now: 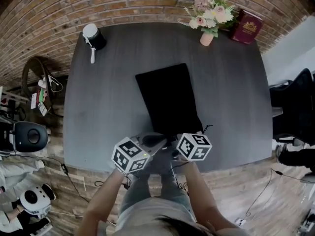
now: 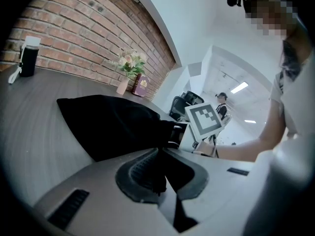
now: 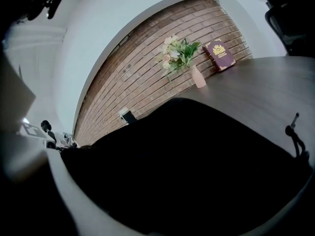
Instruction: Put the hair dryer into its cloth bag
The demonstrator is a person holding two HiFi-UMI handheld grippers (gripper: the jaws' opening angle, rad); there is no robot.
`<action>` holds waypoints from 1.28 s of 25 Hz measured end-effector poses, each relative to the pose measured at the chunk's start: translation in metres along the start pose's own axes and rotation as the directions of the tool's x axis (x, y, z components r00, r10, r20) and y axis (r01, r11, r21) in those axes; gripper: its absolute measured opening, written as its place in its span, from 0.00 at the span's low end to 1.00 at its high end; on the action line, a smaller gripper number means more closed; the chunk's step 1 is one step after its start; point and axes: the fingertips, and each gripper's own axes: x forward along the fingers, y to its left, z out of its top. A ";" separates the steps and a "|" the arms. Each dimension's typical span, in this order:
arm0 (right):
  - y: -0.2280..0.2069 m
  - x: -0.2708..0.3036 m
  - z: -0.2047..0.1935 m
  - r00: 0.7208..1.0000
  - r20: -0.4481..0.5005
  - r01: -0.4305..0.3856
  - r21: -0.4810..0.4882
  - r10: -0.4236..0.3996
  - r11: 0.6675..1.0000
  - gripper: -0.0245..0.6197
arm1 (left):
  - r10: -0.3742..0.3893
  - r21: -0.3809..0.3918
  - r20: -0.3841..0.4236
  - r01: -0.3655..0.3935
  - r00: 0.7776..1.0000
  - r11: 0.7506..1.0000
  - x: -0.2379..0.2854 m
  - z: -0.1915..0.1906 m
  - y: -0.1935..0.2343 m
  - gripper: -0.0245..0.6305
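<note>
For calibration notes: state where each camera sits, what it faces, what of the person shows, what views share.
Head view: on the head, steeply down at table, cloth bag, left gripper, right gripper; forearms, legs show.
Left gripper view: on that gripper, along shut jaws pinching the bag, toward the right gripper and forearm.
Right gripper view: on that gripper, across the bag toward the wall.
Shared: all show vase and book.

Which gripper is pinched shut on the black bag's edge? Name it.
The left gripper: its fingers meet on a fold of the cloth bag. The right gripper shows only black cloth in its view.
</note>
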 end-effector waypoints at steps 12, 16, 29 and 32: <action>-0.018 -0.004 -0.014 0.988 -0.129 0.068 -0.086 -0.079 0.994 0.40 | 0.016 -0.021 0.010 -0.016 1.000 1.000 0.001 0.000 0.004 0.07; -0.018 -0.005 -0.018 0.984 -0.158 0.069 -0.092 -0.083 0.993 0.48 | 0.023 -0.020 0.007 -0.022 1.000 1.000 0.001 -0.002 0.005 0.07; -0.023 -0.047 -0.030 0.982 -0.165 0.079 -0.093 -0.094 0.993 0.53 | 0.029 0.016 -0.044 -0.029 0.999 0.999 0.006 -0.010 0.002 0.07; -0.023 -0.059 -0.034 0.980 -0.169 0.087 -0.100 -0.103 0.991 0.53 | 0.032 0.027 -0.071 -0.030 0.997 0.999 0.009 -0.014 0.002 0.07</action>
